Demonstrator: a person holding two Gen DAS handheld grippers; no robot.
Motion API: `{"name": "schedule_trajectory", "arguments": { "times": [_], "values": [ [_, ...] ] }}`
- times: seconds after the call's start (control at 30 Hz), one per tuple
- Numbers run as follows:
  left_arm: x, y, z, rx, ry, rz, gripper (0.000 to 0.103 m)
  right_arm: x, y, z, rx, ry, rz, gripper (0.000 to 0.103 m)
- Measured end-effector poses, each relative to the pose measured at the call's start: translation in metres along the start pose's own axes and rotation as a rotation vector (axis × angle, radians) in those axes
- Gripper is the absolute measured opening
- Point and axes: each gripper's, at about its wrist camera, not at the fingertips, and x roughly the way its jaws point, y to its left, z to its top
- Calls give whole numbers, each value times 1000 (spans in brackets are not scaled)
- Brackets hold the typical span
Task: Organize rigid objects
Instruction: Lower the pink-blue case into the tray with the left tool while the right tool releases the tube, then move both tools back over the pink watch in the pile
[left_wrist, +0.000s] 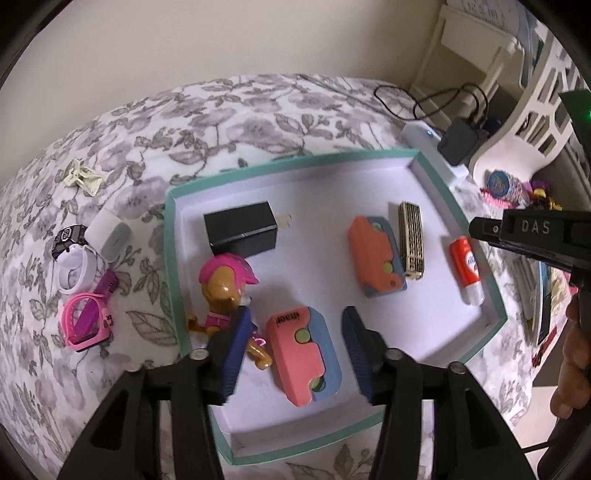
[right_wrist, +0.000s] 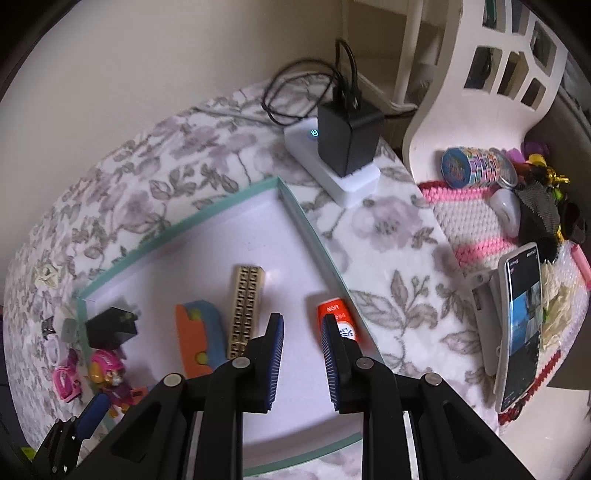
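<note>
A teal-rimmed white tray (left_wrist: 173, 236) lies on the floral bedspread. In it are a black charger (left_wrist: 240, 232), a pink-helmeted dog figure (left_wrist: 225, 291), a pink-and-blue block (left_wrist: 303, 358), an orange-and-blue block (left_wrist: 376, 254), a gold bar (left_wrist: 410, 240) and an orange tube (left_wrist: 465, 269). My left gripper (left_wrist: 295, 350) is open, its jaws either side of the pink-and-blue block, above it. My right gripper (right_wrist: 301, 354) is open and empty over the tray (right_wrist: 295, 206), beside the orange tube (right_wrist: 338, 317); it also shows in the left wrist view (left_wrist: 480, 229).
Left of the tray lie a pink watch (left_wrist: 86, 325), a white watch (left_wrist: 74, 266), a white case (left_wrist: 110, 232) and a cream clip (left_wrist: 81, 177). A white power strip with a black adapter (right_wrist: 347, 140) sits behind the tray. A phone on a stand (right_wrist: 517, 328) and a cluttered white chair (right_wrist: 480, 110) are right.
</note>
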Motion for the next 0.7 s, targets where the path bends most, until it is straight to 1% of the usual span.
{"name": "schedule_trajectory", "arguments": {
  "times": [0.2,0.3,0.33,0.37,0.53,0.6,0.63,0.67,0.7],
  "values": [
    [-11,14,7,-60,-36,-13,56,-17,13,2,-24,-37,31,23],
    [-16,25,10,-99,-50,-13,58,-17,19,1,-42,-35,34,23],
    [-17,30,11,-115,-52,-11,69,-16,20,0,-44,-33,38,23],
    [-18,35,12,-134,-56,-8,82,-16,22,0,-45,-28,45,23],
    [-24,60,15,-223,-78,-7,84,-13,29,-3,-54,-18,59,24],
    [-27,71,16,-262,-82,0,90,-13,33,-5,-62,-15,72,26],
    [-29,78,16,-285,-82,2,94,-12,35,-5,-66,-13,79,30],
    [-31,85,16,-313,-83,0,94,-13,39,-6,-74,-14,87,33],
    [-32,91,16,-335,-84,-4,94,-13,42,-6,-80,-16,91,39]
  ]
}}
